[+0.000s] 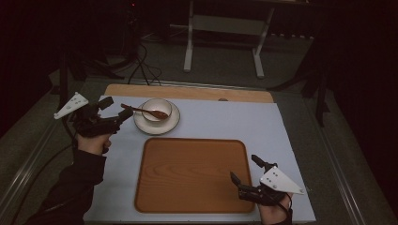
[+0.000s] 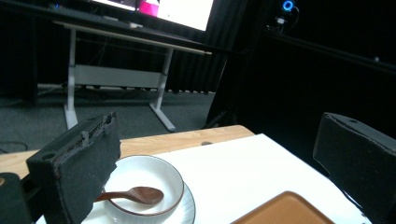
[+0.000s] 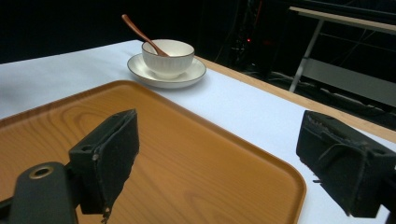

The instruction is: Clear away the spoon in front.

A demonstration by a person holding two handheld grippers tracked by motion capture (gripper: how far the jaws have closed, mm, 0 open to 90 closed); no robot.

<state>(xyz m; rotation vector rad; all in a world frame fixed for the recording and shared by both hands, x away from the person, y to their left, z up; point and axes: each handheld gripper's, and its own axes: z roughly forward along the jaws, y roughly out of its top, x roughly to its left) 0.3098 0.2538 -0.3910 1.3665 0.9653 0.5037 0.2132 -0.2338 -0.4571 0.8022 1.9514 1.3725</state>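
Desk: a pale blue-white desk (image 1: 281,126) with a bare wooden strip along its far edge.
Tray: a wooden tray (image 1: 192,174) with rounded corners lies flat on the near half of the desk; nothing rests on it.
Saucer: a white saucer (image 1: 174,121) with a dark rim sits on the desk just beyond the tray's far left corner, apart from the tray.
Bowl: a white ribbed bowl (image 1: 151,105) stands on the saucer; apart from the spoon, its inside shows white.
Spoon: a brown wooden spoon (image 1: 145,111) lies in the bowl, its scoop low inside and its handle rising over the rim toward the left gripper.
Left gripper: the left gripper (image 1: 112,110) is held above the desk's left edge, just left of the saucer; its fingers (image 2: 84,163) stand wide apart with nothing between them, one close beside the spoon handle.
Right gripper: the right gripper (image 1: 246,168) hangs by the tray's near right corner; its fingers (image 3: 109,154) are spread wide and empty, one over the tray, the other over the desk.
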